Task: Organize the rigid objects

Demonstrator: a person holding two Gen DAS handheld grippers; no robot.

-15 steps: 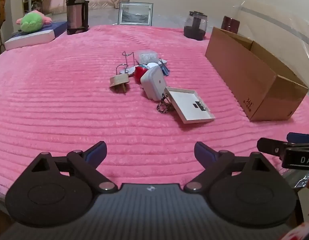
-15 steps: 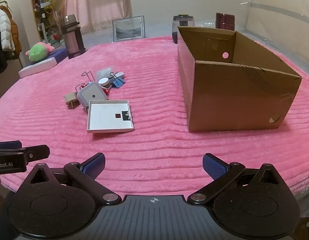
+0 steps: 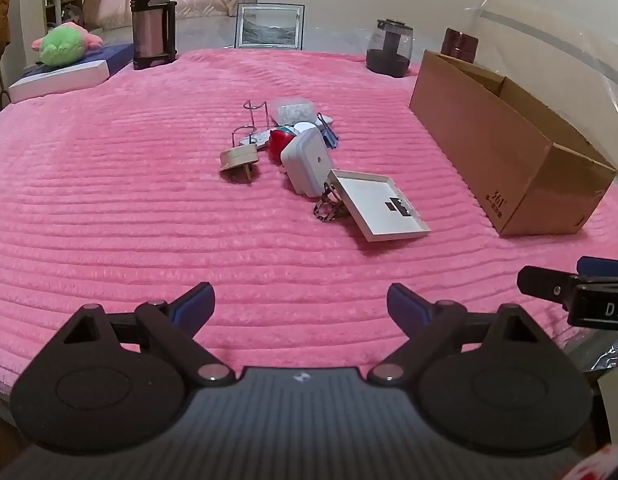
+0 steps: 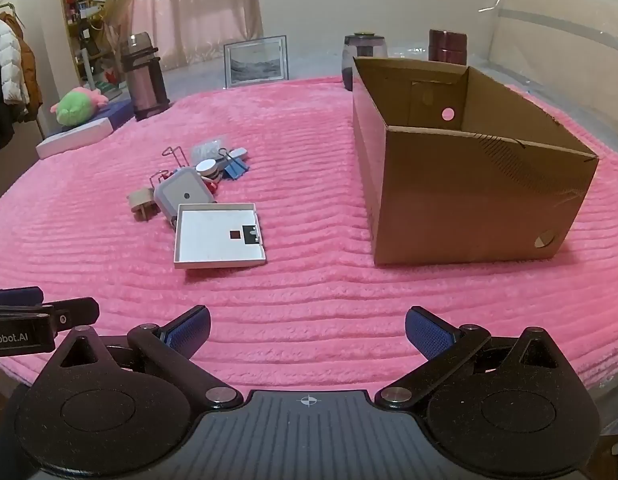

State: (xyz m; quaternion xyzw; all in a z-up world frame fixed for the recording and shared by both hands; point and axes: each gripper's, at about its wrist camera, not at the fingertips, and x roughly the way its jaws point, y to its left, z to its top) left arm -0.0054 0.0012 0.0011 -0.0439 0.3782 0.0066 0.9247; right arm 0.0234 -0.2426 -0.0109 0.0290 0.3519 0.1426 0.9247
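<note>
Ribbed pink blanket (image 4: 309, 280), brown box (image 4: 477, 200)

Both views are lit by soft, warm indoor light, fairly even and a little dim. Short, faint shadows are cast beside the box (image 4: 469, 184) and tray (image 4: 219, 240). Strong fisheye bending and dark corners are seen at the edges. Mild glare is shown on the plastic sheet (image 3: 549, 40). Focus is adequate throughout.

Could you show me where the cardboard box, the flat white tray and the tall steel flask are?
cardboard box (image 4: 469, 200): right wrist view, on its near outer wall.
white tray (image 4: 213, 236): right wrist view, on its bare inner floor.
steel flask (image 3: 151, 20): left wrist view, on the middle of its body.
</note>
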